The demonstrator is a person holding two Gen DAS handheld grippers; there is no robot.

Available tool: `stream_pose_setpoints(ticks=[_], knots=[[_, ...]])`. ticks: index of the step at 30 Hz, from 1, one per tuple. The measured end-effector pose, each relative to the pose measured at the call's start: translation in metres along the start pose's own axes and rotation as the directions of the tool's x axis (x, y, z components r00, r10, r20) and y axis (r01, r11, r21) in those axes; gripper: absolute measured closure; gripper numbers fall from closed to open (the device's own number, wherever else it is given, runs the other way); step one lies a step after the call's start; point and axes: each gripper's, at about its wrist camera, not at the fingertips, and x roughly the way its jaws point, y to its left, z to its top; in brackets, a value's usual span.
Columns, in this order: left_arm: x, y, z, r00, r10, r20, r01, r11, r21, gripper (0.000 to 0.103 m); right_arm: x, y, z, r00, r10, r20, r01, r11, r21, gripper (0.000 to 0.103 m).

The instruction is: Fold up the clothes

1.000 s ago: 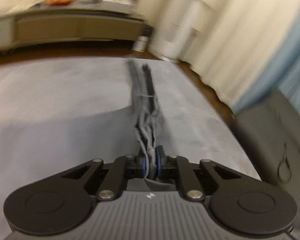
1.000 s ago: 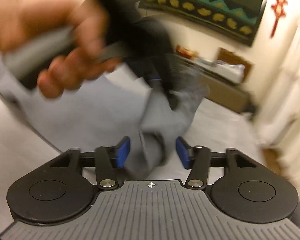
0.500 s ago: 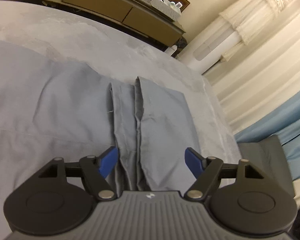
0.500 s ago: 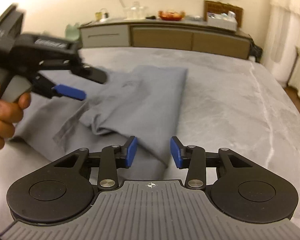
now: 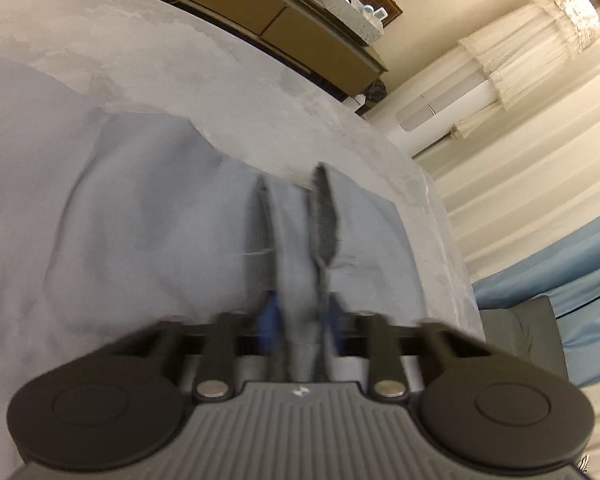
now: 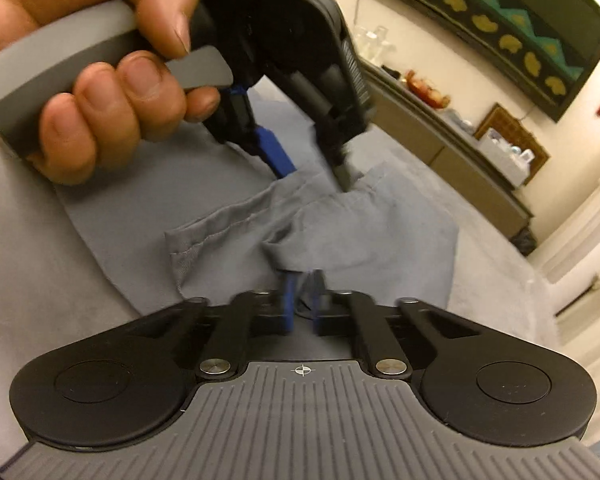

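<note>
- The grey garment (image 6: 364, 224) is lying partly folded on the grey bed (image 5: 228, 60), hems bunched up toward you.
- Your right gripper (image 6: 302, 300) is pinching the near hem, fingers pressed nearly together on the cloth.
- Your left gripper (image 5: 300, 312) is clamped on a raised fold that runs straight away from it.
- Both grips sit on the same near edge, left one farther along, so any fold goes away from you.

A long brown sideboard (image 5: 260, 12) lines the far wall, beside cream curtains (image 5: 540, 152) and a grey bed cover (image 5: 100, 60).
</note>
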Motion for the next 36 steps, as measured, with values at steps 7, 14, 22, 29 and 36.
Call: stream_pose_setpoints(ticks=[7, 14, 22, 29, 36], knots=[[0.006, 0.021, 0.001, 0.996, -0.053, 0.066, 0.059, 0.994, -0.096, 0.099, -0.044, -0.018, 0.003, 0.995, 0.043, 0.085, -0.049, 0.996, 0.072, 0.103], [0.004, 0.026, -0.005, 0.997, -0.057, 0.057, 0.063, 0.992, -0.106, 0.095, -0.032, 0.003, -0.012, 0.993, 0.116, 0.022, -0.118, 0.989, 0.085, 0.103], [-0.036, -0.009, -0.036, 0.999, 0.047, 0.009, -0.048, 0.992, 0.117, 0.04, -0.042, -0.004, -0.022, 0.988, 0.153, 0.034, -0.155, 0.986, 0.065, 0.087], [-0.018, -0.022, -0.06, 0.995, 0.04, -0.086, -0.03, 0.992, 0.119, 0.038, -0.079, -0.047, -0.062, 0.991, 0.129, 0.024, -0.131, 0.978, 0.162, 0.039], [-0.011, -0.035, -0.073, 0.989, 0.136, -0.051, -0.128, 0.982, 0.14, 0.082, -0.063, -0.048, -0.081, 0.997, 0.072, -0.001, -0.071, 0.982, 0.176, 0.048]])
